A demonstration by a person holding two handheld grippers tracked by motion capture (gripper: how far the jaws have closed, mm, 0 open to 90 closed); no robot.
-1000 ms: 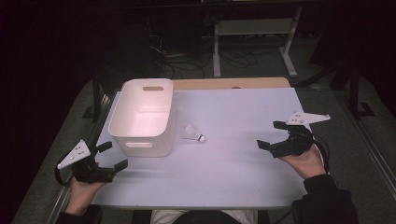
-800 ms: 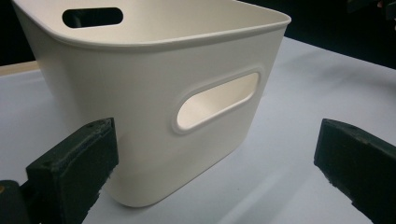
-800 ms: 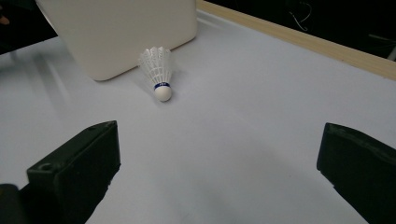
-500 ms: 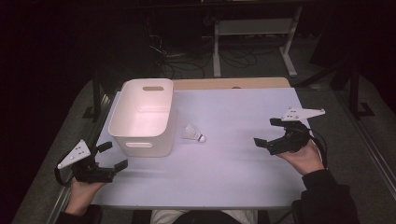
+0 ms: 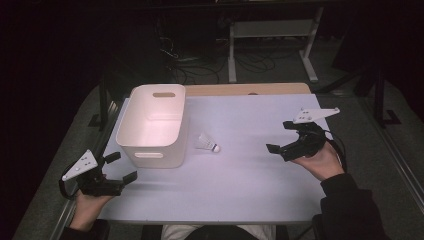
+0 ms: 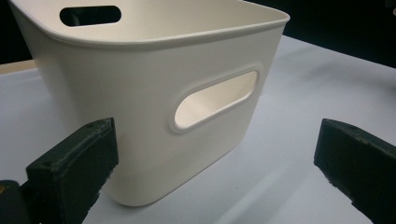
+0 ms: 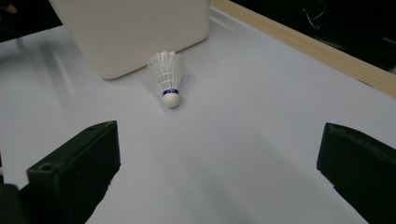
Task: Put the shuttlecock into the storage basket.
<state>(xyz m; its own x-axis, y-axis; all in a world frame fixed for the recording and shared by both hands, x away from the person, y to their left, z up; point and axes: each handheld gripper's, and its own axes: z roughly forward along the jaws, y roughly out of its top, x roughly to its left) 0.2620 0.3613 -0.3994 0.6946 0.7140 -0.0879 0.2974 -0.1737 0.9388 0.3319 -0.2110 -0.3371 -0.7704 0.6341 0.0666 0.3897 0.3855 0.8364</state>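
A white shuttlecock [image 5: 206, 143] lies on its side on the pale table, just right of a white plastic bin [image 5: 152, 125]. In the right gripper view the shuttlecock [image 7: 167, 77] rests ahead of the jaws with its cork tip toward me and the bin [image 7: 130, 28] behind it. My right gripper [image 5: 281, 138] hovers open at the table's right, well short of the shuttlecock. At the front left corner my left gripper [image 5: 121, 168] stands open, facing the bin's near wall and handle slot [image 6: 215, 98]. Neither gripper holds anything.
A wooden strip [image 5: 247, 89] runs along the table's far edge. Beyond it the dark floor holds cables and a metal stand [image 5: 272, 40]. Bare tabletop [image 5: 240, 185] stretches between the two grippers.
My right gripper has moved left and slightly forward, toward the shuttlecock. The left gripper, bin and shuttlecock have stayed put.
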